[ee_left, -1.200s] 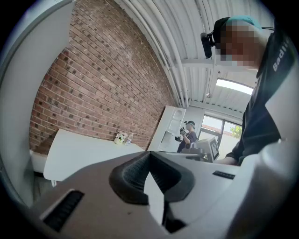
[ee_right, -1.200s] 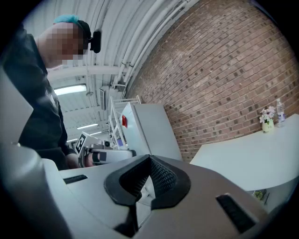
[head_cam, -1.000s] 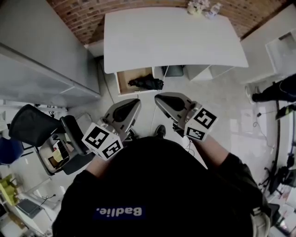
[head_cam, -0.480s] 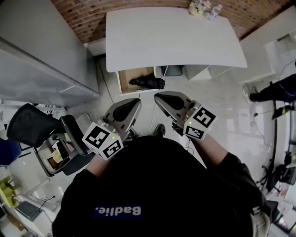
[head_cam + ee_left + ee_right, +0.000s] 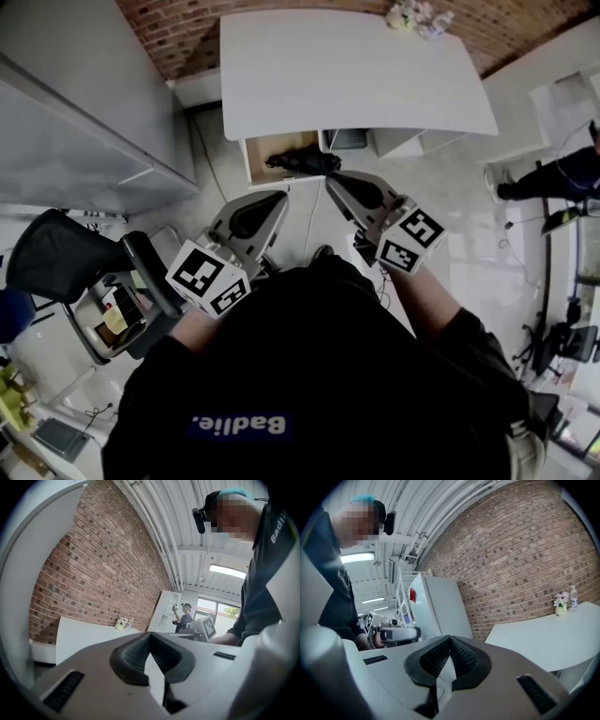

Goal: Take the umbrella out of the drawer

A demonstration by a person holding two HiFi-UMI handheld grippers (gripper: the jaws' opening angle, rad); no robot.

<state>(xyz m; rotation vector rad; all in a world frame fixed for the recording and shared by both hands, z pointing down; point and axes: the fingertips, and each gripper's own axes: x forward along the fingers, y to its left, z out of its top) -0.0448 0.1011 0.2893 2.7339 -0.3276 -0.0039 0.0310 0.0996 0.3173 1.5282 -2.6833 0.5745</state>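
Note:
A black folded umbrella (image 5: pixel 305 161) lies in the open wooden drawer (image 5: pixel 253 161) under the front edge of the white desk (image 5: pixel 356 75). My left gripper (image 5: pixel 277 196) is held level just short of the drawer, jaws shut and empty. My right gripper (image 5: pixel 335 178) reaches close to the umbrella's right end, apart from it, also shut on nothing. In the left gripper view the left gripper (image 5: pixel 150 637) has its black pads meeting at the tip. The right gripper (image 5: pixel 450 640) looks the same in its own view. Neither gripper view shows the drawer or umbrella.
A small flower pot and bottle (image 5: pixel 412 15) stand at the desk's far edge by the brick wall. A grey cabinet (image 5: pixel 75 122) runs along the left, with a black office chair (image 5: pixel 66 258) below it. White units (image 5: pixel 403 142) sit under the desk. Another person (image 5: pixel 562 173) stands at right.
Both grippers have moved forward toward the desk and drawer. The right gripper's tip has come close to the umbrella's right end. Both jaws stay shut.

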